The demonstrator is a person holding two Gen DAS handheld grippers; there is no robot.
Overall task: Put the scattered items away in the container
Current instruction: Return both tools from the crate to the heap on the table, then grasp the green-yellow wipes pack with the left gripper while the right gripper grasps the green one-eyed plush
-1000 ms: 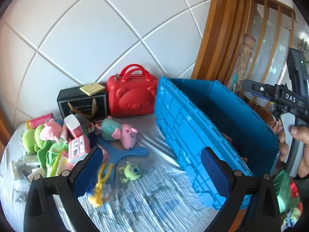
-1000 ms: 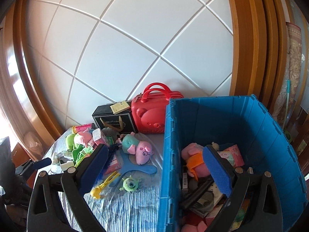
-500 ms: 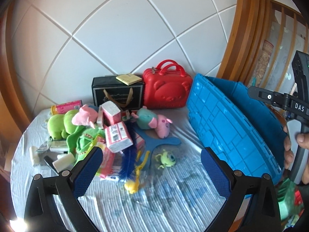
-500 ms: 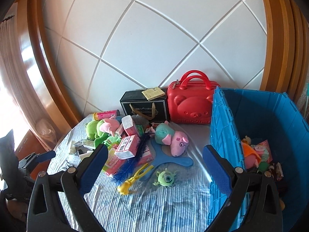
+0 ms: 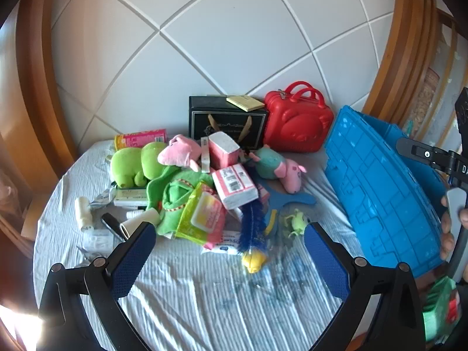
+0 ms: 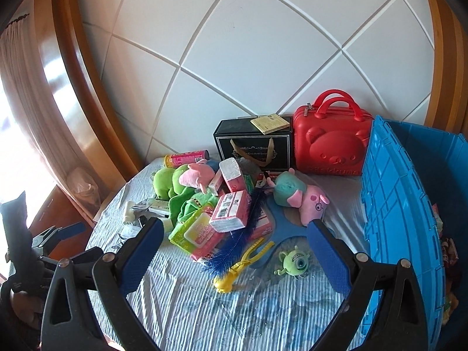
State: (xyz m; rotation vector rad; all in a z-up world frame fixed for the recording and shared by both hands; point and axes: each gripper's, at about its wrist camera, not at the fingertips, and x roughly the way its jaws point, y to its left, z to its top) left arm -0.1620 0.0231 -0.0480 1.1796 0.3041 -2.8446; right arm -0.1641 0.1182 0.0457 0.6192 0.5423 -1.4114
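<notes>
Both my tongs, left (image 5: 228,256) and right (image 6: 235,251), are spread wide with nothing in them; toys (image 6: 222,204) piled mid-bed, crate (image 6: 400,204) along its right edge.

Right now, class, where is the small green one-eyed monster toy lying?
In the right wrist view the green one-eyed toy lies on the striped cloth, near the blue crate, right of the yellow clip and in front of the pig plush.

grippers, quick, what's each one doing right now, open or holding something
Left gripper: open, holding nothing.
Right gripper: open, holding nothing.
</notes>
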